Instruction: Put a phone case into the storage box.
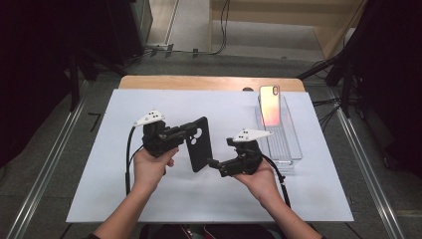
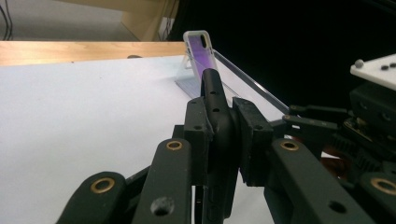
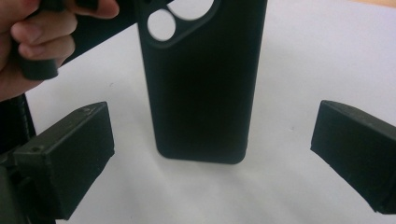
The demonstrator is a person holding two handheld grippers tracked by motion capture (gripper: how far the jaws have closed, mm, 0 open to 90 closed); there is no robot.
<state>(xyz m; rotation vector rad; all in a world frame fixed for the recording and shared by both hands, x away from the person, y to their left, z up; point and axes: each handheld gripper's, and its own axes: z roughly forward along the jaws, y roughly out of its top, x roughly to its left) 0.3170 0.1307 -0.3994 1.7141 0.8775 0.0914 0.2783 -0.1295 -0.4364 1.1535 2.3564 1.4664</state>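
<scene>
High view shows my left claw [image 1: 186, 133] clamped on the camera end of the black phone case [image 1: 200, 144], holding it off the white sheet [image 1: 124, 199]. My right claw [image 1: 215, 163], at its 5 o'clock, stands wide apart, presumably to take the free end.

Black left gripper [image 1: 191, 133] and right gripper [image 1: 213, 163], white plates, seemingly brass rivets.
</scene>
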